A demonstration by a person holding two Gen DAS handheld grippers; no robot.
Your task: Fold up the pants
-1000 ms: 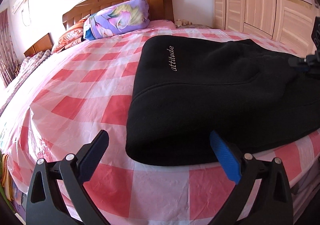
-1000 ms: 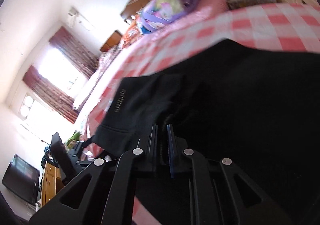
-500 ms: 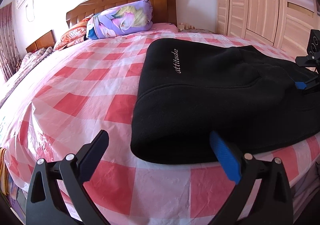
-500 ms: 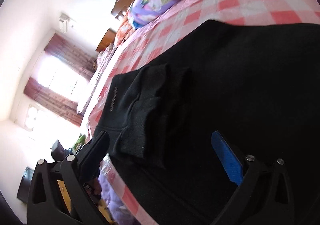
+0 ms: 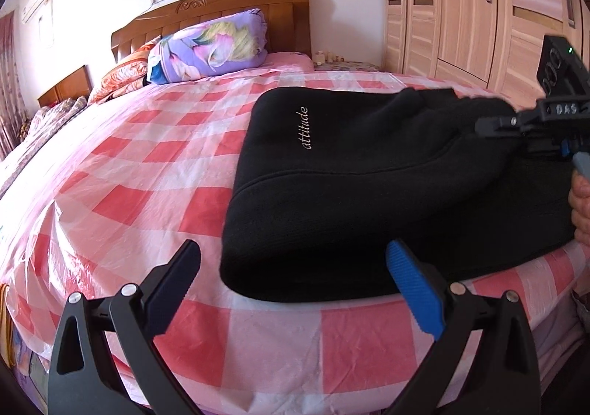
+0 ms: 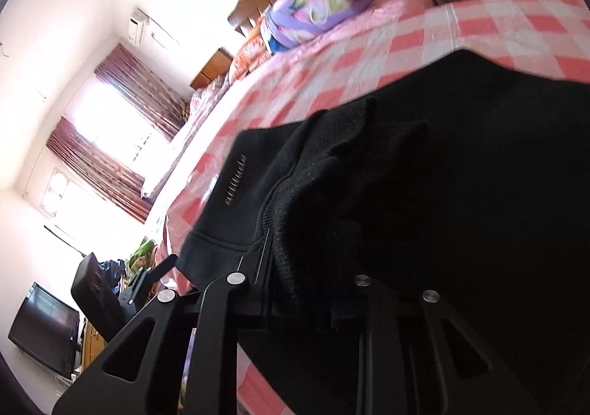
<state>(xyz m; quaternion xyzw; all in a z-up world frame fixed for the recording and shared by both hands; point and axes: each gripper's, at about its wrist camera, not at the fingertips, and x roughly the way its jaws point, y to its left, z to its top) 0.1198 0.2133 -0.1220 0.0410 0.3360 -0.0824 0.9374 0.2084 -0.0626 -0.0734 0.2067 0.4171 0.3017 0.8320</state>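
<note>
pants (image 5: 368, 193): one black pair, lying folded on the checked bed (image 5: 147, 156), near its front edge.
pillows (image 5: 210, 46): one purple floral; others behind uncountable.
left gripper (image 5: 291, 267): jaws released, hovering empty.
right gripper (image 6: 306, 278): jaws closing, grasping a pants fold; half a second ago spread wide.
axis: running left-right, "attitude" end leftward.

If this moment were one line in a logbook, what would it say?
task: fold pants | pants: black, on bed | left gripper: open, empty | right gripper: closing on pants fabric
</note>
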